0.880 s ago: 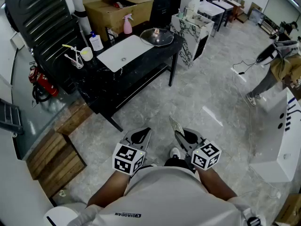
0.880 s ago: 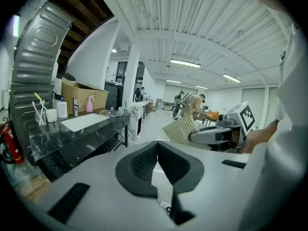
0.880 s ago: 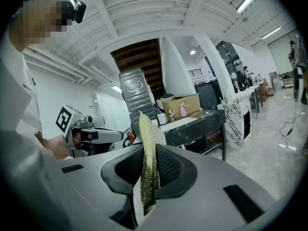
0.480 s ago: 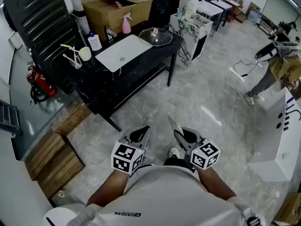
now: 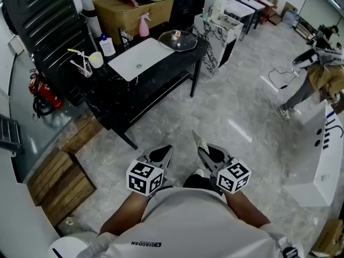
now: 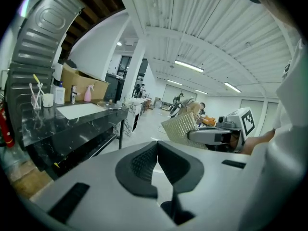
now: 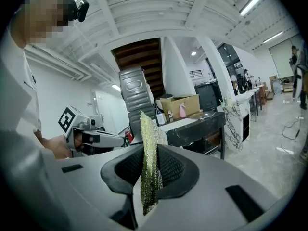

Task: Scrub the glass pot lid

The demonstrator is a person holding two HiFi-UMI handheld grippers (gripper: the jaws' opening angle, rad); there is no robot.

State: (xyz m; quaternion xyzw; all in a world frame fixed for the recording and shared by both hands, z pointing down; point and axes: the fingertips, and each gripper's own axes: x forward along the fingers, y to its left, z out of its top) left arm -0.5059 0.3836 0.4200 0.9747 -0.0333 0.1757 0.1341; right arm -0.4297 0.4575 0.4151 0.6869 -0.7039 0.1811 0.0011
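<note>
The left gripper (image 5: pixel 162 153) is held low in front of the person's body with its jaws brought together, the pads meeting at the tips, and nothing is gripped between them. Just beside it, to its right, the right gripper (image 5: pixel 206 153) is held at much the same height, and its jaws are closed on a mesh scouring pad (image 7: pixel 148 138), which is clamped on edge and stands up past the jaw tips. The glass pot lid (image 5: pixel 179 40) is seen well ahead of both grippers, across a stretch of grey stone floor (image 5: pixel 226 112), resting knob up on the end of a black table (image 5: pixel 161 77) and touched by neither tool. From the left gripper the lid is seen ahead and a little to the left; from the right gripper it is seen ahead and to the right of the pad. Left of the lid on the same table a white sink basin (image 5: pixel 138 59) is set, and further left a cup of toothbrushes (image 5: pixel 95 61). Beyond the lid a pink spray bottle (image 5: pixel 144 26) and a cardboard box (image 5: pixel 134 5) are placed.
</note>
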